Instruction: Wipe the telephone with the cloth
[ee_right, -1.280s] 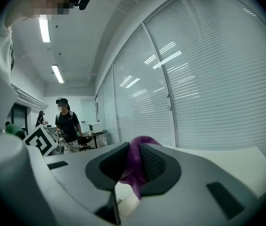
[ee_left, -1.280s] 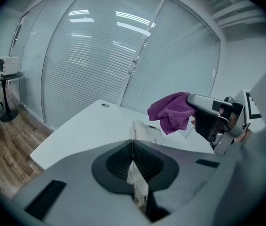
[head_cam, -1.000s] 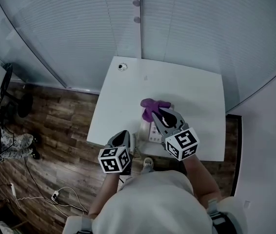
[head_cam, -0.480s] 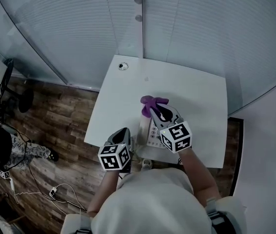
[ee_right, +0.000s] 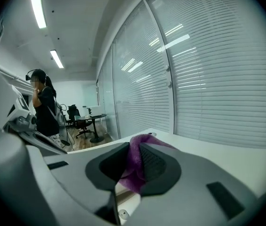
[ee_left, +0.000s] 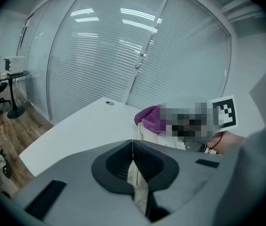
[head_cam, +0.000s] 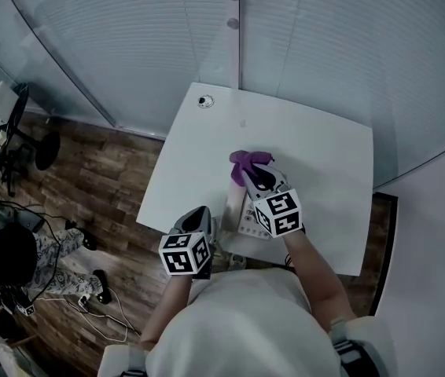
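Note:
A white telephone (head_cam: 246,215) lies near the front edge of the white table (head_cam: 325,155). My right gripper (head_cam: 255,176) is low over it and shut on a purple cloth (head_cam: 244,162), which bunches out past the fingertips at the phone's far end. In the right gripper view the cloth (ee_right: 134,155) is pinched between the pads, with the white telephone (ee_right: 123,206) just beneath. My left gripper (head_cam: 200,220) is shut at the phone's left side by the table edge. The left gripper view shows the telephone (ee_left: 147,134) and the cloth (ee_left: 149,118) beyond its closed jaws.
A round cable grommet (head_cam: 204,100) sits at the table's far left corner. Glass walls with blinds (head_cam: 128,38) stand behind the table. Wooden floor (head_cam: 104,187) lies to the left, with a person (head_cam: 2,250) and cables there. Another person (ee_right: 41,102) stands in the right gripper view.
My right gripper has come down and in over the telephone with the cloth still in it. The left gripper has stayed put. The person on the floor at left has shifted.

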`<state>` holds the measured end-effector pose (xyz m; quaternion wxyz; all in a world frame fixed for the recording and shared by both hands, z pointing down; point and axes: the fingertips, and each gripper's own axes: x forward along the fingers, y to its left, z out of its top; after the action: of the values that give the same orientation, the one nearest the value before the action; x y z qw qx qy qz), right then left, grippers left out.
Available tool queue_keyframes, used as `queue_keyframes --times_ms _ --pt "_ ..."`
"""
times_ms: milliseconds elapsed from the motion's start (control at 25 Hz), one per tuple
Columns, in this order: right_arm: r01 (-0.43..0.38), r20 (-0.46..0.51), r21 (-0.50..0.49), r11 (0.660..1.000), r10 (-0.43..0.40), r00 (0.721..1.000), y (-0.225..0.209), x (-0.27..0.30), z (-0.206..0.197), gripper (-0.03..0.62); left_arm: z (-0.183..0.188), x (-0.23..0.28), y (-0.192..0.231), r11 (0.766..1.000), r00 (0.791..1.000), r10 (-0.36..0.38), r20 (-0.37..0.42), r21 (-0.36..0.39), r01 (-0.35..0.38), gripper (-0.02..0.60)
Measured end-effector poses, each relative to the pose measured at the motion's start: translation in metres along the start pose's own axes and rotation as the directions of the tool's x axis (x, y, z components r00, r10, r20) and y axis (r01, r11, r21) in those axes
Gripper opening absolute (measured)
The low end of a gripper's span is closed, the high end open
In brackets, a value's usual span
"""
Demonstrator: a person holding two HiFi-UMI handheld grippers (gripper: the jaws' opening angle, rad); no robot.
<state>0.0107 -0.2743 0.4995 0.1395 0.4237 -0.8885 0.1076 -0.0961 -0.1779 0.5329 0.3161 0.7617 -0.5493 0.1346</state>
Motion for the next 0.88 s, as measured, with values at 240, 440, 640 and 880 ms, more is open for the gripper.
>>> queue_keyframes --times_ms 240,440,640,880 --pt "-0.001 -0.064 0.005 1.0 0.001 0.998 0.002 0.008 -0.019 0.08 -0.006 -0.004 0.004 0.999 1.0 0.022 0.005 -0.027 -0.022 0.021" --pt "-0.011 -0.1 0.004 1.0 0.012 0.995 0.003 0.012 -0.031 0.08 -0.013 -0.005 0.007 0.999 0.999 0.034 0.004 -0.037 -0.034 0.021" --pt "-0.003 -0.11 0.007 1.0 0.004 0.994 0.005 0.013 -0.033 0.08 -0.014 -0.006 0.008 0.999 1.0 0.03 -0.001 -0.026 -0.03 0.021" --pt "-0.008 -0.114 0.011 1.0 0.01 0.993 0.011 0.009 -0.036 0.08 -0.01 -0.011 0.012 1.0 1.0 0.028 0.006 -0.008 -0.028 0.021"
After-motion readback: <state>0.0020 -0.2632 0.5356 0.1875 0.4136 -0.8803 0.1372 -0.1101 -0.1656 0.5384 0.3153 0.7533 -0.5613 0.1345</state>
